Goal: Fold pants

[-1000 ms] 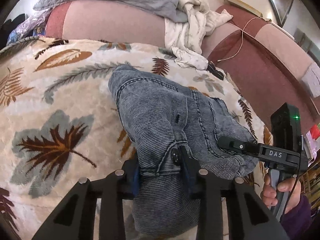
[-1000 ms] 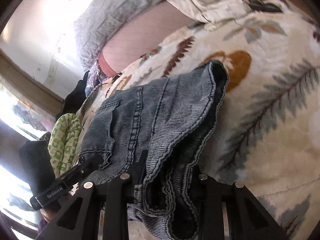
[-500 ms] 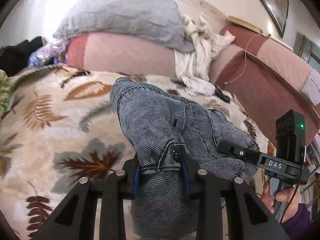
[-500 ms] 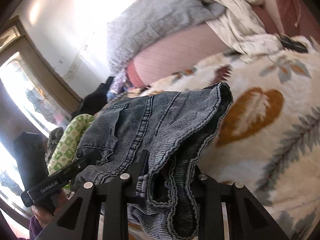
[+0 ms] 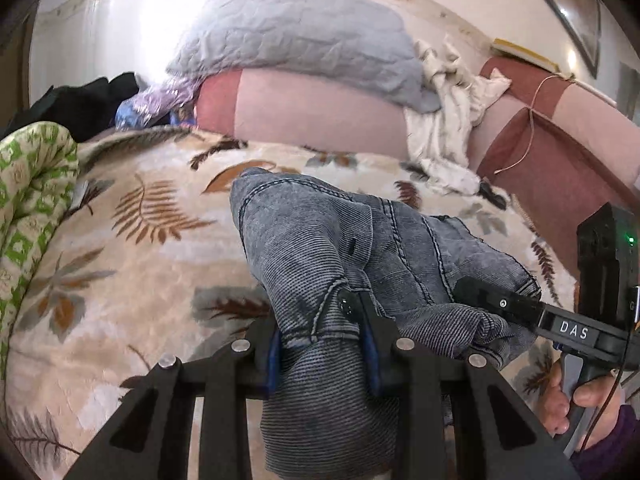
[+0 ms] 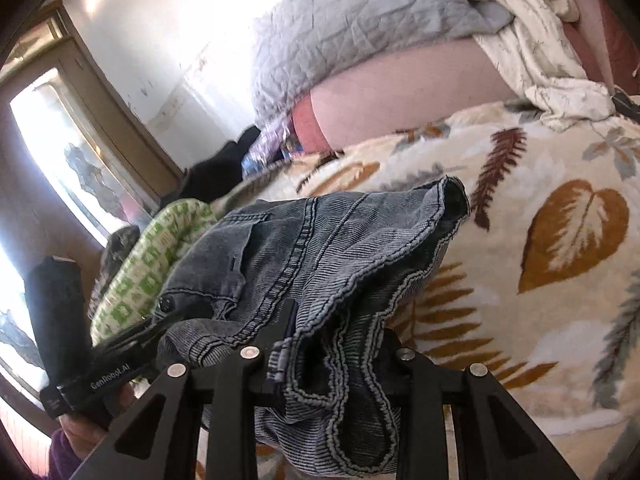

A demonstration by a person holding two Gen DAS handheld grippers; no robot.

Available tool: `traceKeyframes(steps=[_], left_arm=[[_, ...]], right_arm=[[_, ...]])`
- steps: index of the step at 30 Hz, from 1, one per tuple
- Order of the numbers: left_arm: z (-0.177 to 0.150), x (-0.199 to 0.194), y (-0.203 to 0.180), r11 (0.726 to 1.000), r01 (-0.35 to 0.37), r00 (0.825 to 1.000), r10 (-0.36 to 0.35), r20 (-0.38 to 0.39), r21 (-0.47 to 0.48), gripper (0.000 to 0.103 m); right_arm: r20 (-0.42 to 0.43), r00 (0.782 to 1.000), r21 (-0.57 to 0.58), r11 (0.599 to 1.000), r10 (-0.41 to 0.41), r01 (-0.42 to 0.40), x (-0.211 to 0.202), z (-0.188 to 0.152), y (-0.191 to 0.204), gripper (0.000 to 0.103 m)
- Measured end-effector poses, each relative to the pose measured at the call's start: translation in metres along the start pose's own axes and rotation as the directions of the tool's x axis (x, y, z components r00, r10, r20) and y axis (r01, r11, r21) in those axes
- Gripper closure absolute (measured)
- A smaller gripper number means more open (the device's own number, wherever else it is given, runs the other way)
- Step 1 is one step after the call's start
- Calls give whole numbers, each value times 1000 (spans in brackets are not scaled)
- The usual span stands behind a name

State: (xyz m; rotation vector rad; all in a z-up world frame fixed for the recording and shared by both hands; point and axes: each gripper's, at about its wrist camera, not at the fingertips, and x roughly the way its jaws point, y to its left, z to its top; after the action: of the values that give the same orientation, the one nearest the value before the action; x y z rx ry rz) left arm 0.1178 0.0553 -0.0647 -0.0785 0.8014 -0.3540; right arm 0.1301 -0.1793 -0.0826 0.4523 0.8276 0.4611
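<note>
Between both grippers' closed jaws: pants (image 5: pixel 320 264), lifted above blanket (image 5: pixel 120 264).

A lived-in home bedroom: a leaf-print blanket (image 5: pixel 120 264) fills the lower frame, a grey quilt (image 5: pixel 304 36) sits at top centre, a window (image 6: pixel 52 160) at left.

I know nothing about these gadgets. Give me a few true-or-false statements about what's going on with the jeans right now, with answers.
1. Both grippers clamp the grey-blue denim pants. True: the left gripper and the right gripper are both shut on them.
2. The pants lie flat and neatly folded. False: they are bunched between the grippers.
3. A cream blanket with a leaf print lies under them. True.
4. The grey quilted pillow sits on the pants. False: it rests on the pink cushion behind.
</note>
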Motion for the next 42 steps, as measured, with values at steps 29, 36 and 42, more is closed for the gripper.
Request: traceKeyframes(steps=[29, 36, 42], left_arm=[[-15, 15, 17, 995, -90, 996, 90, -22, 34, 68], [-24, 20, 16, 991, -111, 993, 113, -26, 71, 68], [-27, 22, 17, 989, -123, 992, 126, -24, 85, 63]], right_arm=[[-61, 997, -40, 999, -39, 36, 40, -8, 10, 72], [-87, 995, -42, 998, -54, 51, 46, -13, 7, 72], [-105, 992, -34, 998, -65, 62, 51, -16, 2, 72]])
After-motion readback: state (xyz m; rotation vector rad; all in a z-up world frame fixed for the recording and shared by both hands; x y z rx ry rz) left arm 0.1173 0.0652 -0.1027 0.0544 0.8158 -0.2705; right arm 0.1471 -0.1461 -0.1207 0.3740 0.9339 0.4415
